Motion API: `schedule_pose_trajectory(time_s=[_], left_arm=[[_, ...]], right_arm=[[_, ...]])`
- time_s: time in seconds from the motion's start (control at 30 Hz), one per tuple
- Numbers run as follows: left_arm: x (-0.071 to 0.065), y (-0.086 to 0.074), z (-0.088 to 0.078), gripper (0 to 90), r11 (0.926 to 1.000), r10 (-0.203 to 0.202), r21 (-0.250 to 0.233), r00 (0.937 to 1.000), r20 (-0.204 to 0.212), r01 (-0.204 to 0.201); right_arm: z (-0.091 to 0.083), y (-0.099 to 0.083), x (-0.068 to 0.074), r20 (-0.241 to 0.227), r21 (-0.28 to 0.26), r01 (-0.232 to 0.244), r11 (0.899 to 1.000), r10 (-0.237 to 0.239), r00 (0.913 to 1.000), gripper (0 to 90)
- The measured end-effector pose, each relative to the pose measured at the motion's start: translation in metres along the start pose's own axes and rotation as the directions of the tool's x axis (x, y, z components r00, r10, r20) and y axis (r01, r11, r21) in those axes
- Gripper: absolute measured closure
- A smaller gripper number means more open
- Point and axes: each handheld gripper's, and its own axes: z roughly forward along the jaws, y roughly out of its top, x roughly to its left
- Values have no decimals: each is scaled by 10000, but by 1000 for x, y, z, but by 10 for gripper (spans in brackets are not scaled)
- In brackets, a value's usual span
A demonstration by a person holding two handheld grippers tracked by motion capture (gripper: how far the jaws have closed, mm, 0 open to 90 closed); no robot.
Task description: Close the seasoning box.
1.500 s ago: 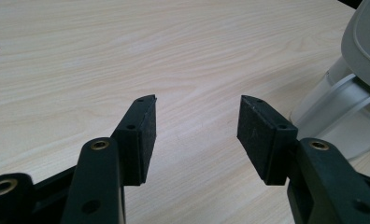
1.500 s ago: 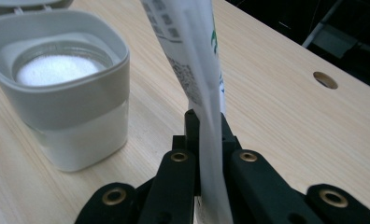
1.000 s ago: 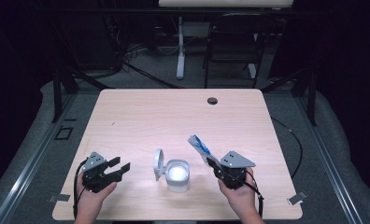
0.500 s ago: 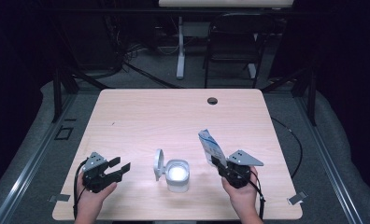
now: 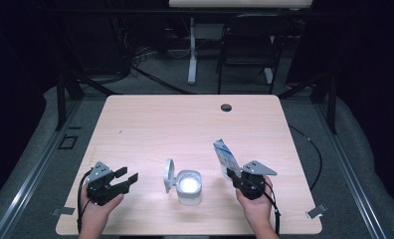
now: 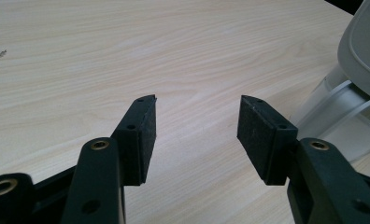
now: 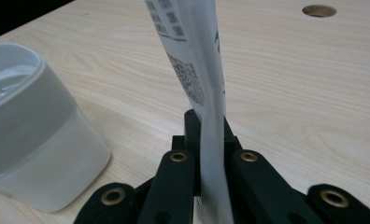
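Near the table's front edge, right fingers [image 5: 233, 174] clamping upright packet [image 5: 224, 155], left fingers [image 5: 127, 175] spread, empty.

The high view is dim at its borders: the room behind the table [image 5: 195, 124] is nearly black, while the tabletop is evenly lit, probably from overhead. Glare washes out the inside of the container [image 5: 189, 185] near the front edge. Shadows beneath items are short and soft. In the right gripper view the packet [image 7: 197, 70] is blurred close to the lens; wood grain stays sharp in the left gripper view.
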Motion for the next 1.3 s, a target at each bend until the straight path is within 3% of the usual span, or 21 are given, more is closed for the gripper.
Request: schedule_pose_trajectory(time_s=[0.27, 0.57, 0.77, 1.3], left_arm=[[0, -1, 1, 476, 10000, 34, 54, 10000, -9, -34], [0, -1, 2, 477, 10000, -7, 49, 10000, -22, 7], [1, -1, 2, 477, 10000, 24, 49, 10000, -25, -24], [0, -1, 2, 476, 10000, 17, 75, 10000, -30, -17]], right_arm=[[10, -9, -11, 218, 294, -435, 9986, 428, 9988, 893], [14, -15, -17, 436, 520, -569, 9970, 546, 9976, 891], [15, -18, -19, 482, 378, -710, 9968, 692, 9964, 876], [9, -22, -19, 656, 45, -473, 9989, 469, 9967, 687]])
